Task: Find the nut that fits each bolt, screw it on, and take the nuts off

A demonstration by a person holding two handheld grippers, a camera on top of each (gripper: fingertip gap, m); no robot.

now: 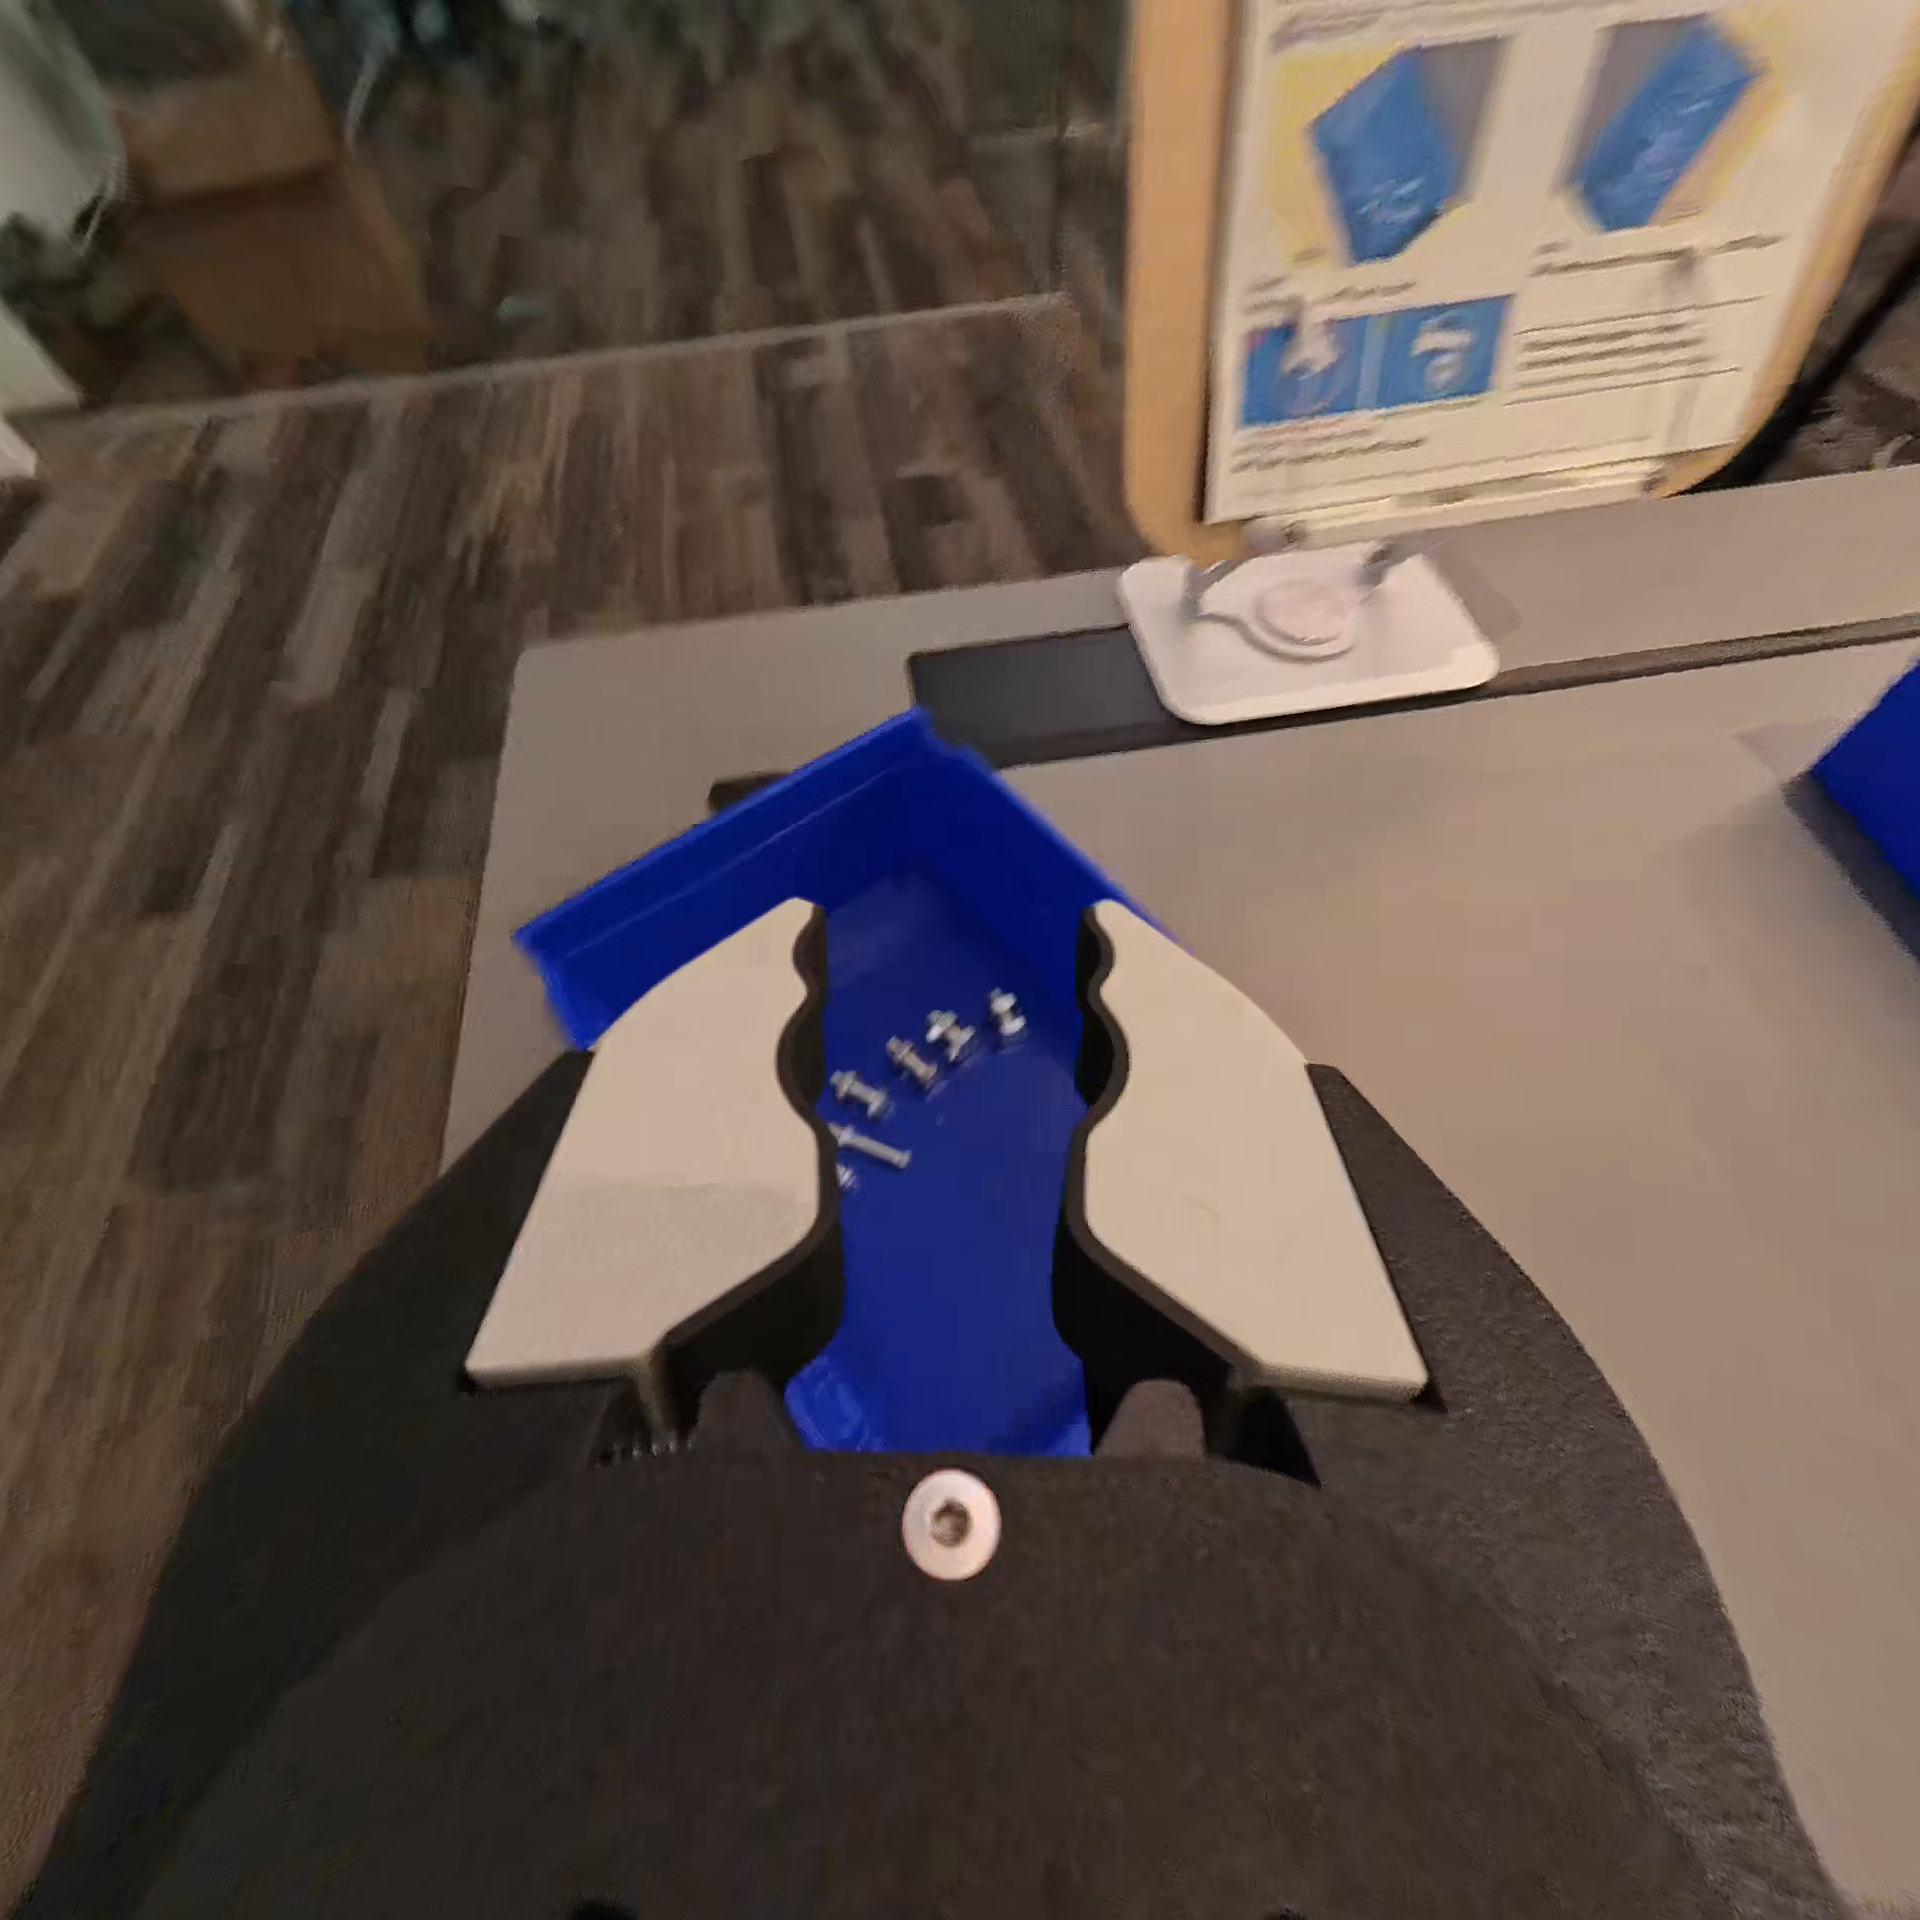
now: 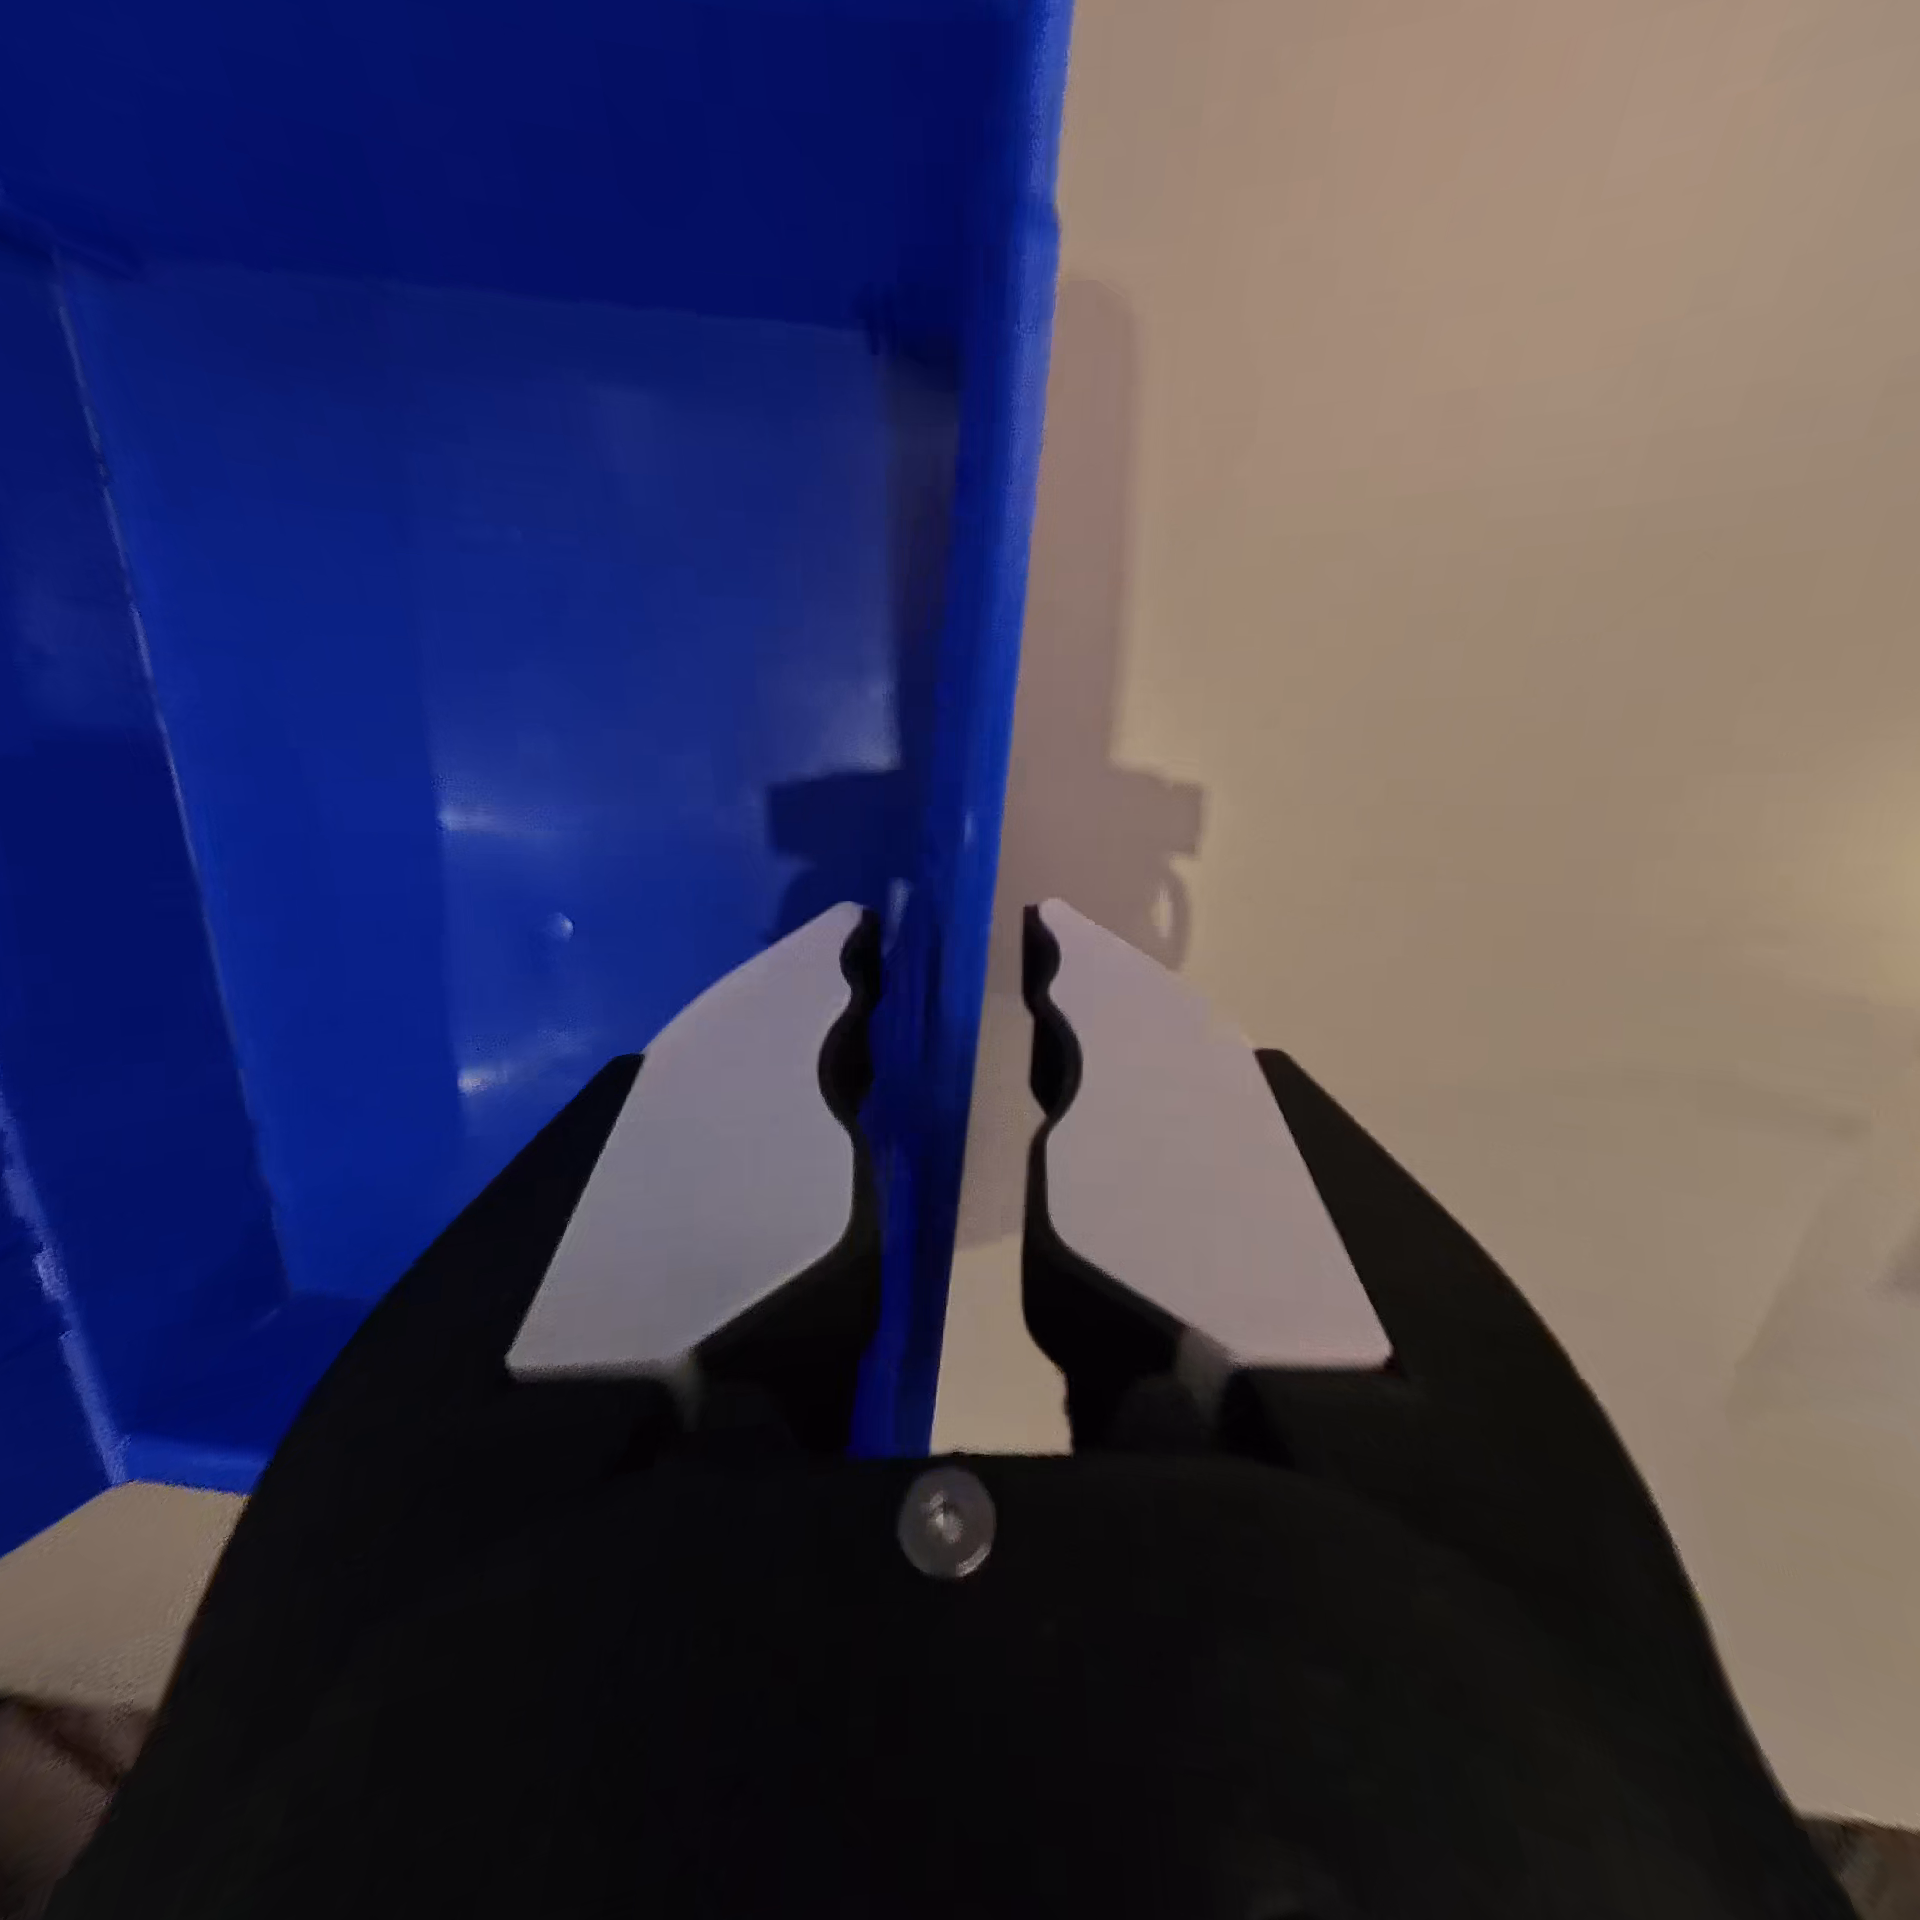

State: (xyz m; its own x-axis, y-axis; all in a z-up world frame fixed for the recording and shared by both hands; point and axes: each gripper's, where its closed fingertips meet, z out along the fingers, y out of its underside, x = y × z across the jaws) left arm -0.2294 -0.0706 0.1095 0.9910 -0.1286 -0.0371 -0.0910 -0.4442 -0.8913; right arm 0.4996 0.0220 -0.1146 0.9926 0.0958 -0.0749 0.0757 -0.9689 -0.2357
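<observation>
In the left wrist view a blue bin [image 1: 727, 873] sits on the grey table and holds several small silver bolts with nuts on them [image 1: 914, 1070], lying in a loose row on its floor. My left gripper [image 1: 951, 914] is open and empty, held above the bin with the bolts showing between its fingers. In the right wrist view my right gripper [image 2: 951, 909] is open and straddles the right wall [image 2: 997, 520] of another blue bin [image 2: 520, 623]. Its left finger is inside the bin, its right finger outside. This bin's floor looks empty.
A poster board [image 1: 1455, 260] on a white stand base [image 1: 1309, 644] stands at the back of the grey table [image 1: 1455, 1039]. A corner of the second blue bin [image 1: 1870, 810] shows at the right edge. Wood floor [image 1: 260, 831] lies past the table's left edge. Left tips to right tips: about 75 cm.
</observation>
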